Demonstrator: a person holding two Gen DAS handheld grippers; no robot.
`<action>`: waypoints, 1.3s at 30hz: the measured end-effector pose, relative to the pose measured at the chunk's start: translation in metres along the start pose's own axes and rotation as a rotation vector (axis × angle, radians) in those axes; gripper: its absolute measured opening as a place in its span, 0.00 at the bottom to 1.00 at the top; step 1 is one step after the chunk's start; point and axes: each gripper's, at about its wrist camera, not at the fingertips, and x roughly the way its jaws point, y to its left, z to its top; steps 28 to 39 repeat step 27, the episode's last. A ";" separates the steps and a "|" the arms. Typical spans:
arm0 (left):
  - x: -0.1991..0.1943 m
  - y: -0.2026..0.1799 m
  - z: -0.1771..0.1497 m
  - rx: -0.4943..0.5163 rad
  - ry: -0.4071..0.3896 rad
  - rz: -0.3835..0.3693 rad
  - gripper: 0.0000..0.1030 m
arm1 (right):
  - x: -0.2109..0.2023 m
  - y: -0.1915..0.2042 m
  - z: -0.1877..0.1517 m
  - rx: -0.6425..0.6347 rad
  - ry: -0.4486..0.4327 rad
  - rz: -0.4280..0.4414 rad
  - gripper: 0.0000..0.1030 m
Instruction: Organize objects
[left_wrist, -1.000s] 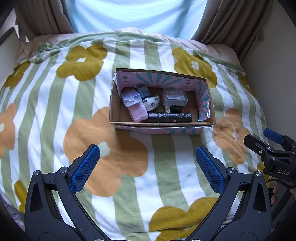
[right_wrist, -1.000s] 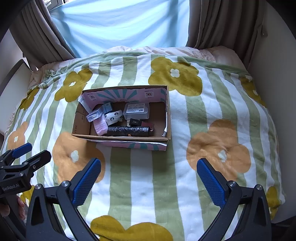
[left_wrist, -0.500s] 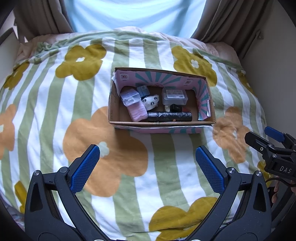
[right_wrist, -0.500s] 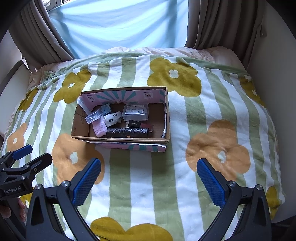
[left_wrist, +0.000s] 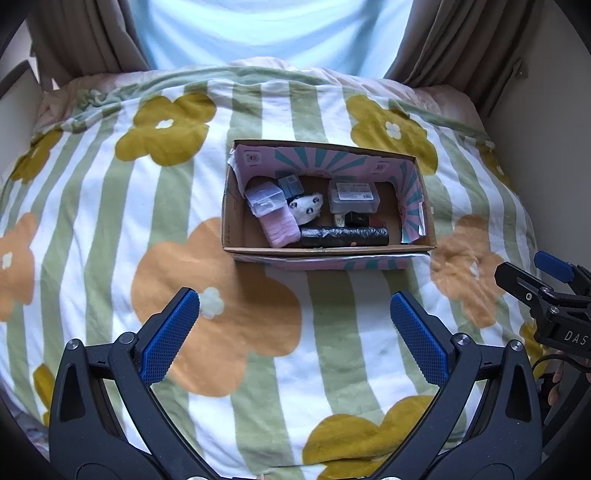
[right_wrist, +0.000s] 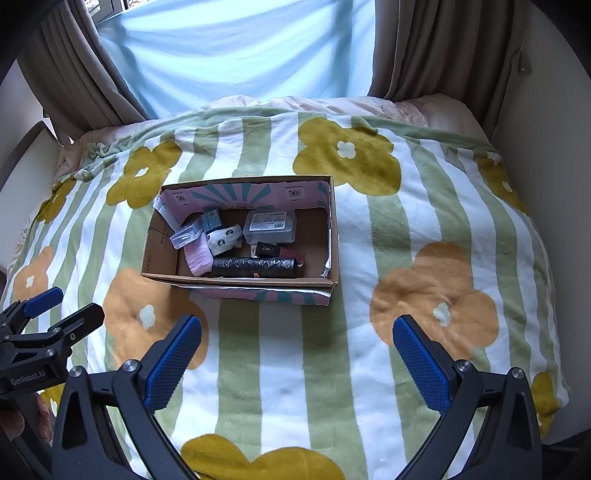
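Left gripper: the black two-finger left gripper with blue ribbed pads (left_wrist: 295, 325) is held with its jaws spread wide and empty, above the bedspread at 6 o'clock of the box; it is also seen at 8 o'clock in the right wrist view (right_wrist: 55, 317).
Right gripper: the black two-finger right gripper with blue ribbed pads (right_wrist: 297, 347) is likewise spread wide, with nothing between its jaws; it is seen at 3 o'clock in the left wrist view (left_wrist: 535, 273).
Surface: a bedspread with green and white stripes and yellow and orange flowers (left_wrist: 110, 221) is laid over the bed.
Box: an open brown cardboard box with a pink and teal patterned lining (left_wrist: 232, 221) is set on the bedspread, well apart from both grippers.
Box contents, 6 o'clock edge: a black crinkled plastic roll (left_wrist: 343, 236) is laid lengthwise along the near wall.
Box contents, 9 o'clock side: a pink folded cloth (left_wrist: 279, 230) is found touching the roll's end, with a small clear plastic case (left_wrist: 265, 199) resting on it.
Box contents, centre: a white soft item with dark spots (left_wrist: 306, 208) is lodged beside the cloth; a small grey-blue carton (left_wrist: 290, 186) stands at its 11 o'clock.
Box contents, 1 o'clock area: a clear lidded plastic container with a printed label (left_wrist: 353, 195) is placed near the far wall; a small black box (left_wrist: 356, 218) is seen between it and the roll.
Background: beige curtains (right_wrist: 74, 74) are hung on either side of a pale blue sheer panel (right_wrist: 240, 48).
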 end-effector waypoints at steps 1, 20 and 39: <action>-0.001 0.000 0.000 0.003 -0.004 0.004 1.00 | 0.000 0.000 0.001 -0.001 -0.001 -0.001 1.00; -0.014 -0.004 0.000 -0.028 -0.080 -0.033 1.00 | -0.001 0.003 0.004 -0.003 -0.005 -0.001 1.00; -0.015 0.002 -0.001 -0.041 -0.097 0.005 1.00 | -0.001 0.005 0.003 -0.003 -0.004 -0.004 1.00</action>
